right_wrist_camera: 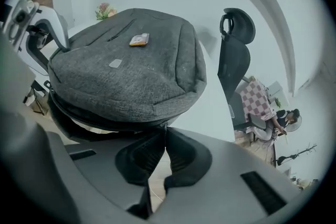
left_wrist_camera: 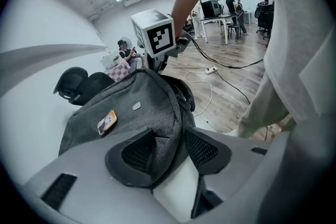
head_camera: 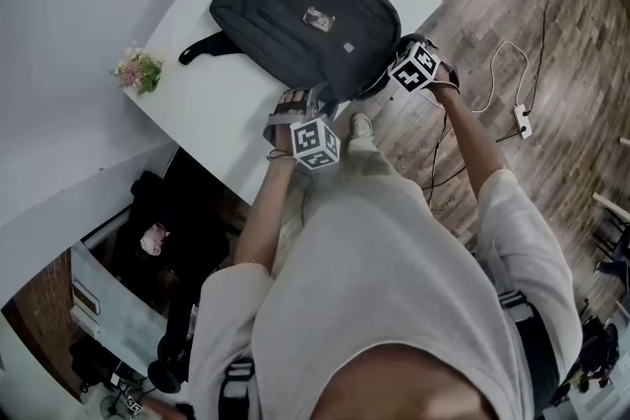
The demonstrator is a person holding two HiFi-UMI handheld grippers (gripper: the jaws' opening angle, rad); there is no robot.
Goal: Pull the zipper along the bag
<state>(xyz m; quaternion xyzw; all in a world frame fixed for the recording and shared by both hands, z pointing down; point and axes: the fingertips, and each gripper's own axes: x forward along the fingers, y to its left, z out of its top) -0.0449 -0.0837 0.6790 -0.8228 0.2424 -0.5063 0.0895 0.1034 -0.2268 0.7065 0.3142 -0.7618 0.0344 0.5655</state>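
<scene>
Clamps the left gripper (left_wrist_camera: 168, 150) on a fold of fabric at the near corner of the grey bag (head_camera: 305, 10). Pinches the right gripper (right_wrist_camera: 161, 136) tight on the zipper pull (right_wrist_camera: 165, 126) at the bag's near edge. Shows the bag flat on the white tabletop (head_camera: 212, 103).

White table (head_camera: 212, 103) in view, its top bare and bright; the grey bag (head_camera: 305, 15) lies flat across the far half, front panel up, one corner reaching the near edge; a dark strap (head_camera: 200, 48) trails off its left side onto the tabletop; a small bunch of flowers (head_camera: 139, 70) sits at the left corner, well apart from the bag.
</scene>
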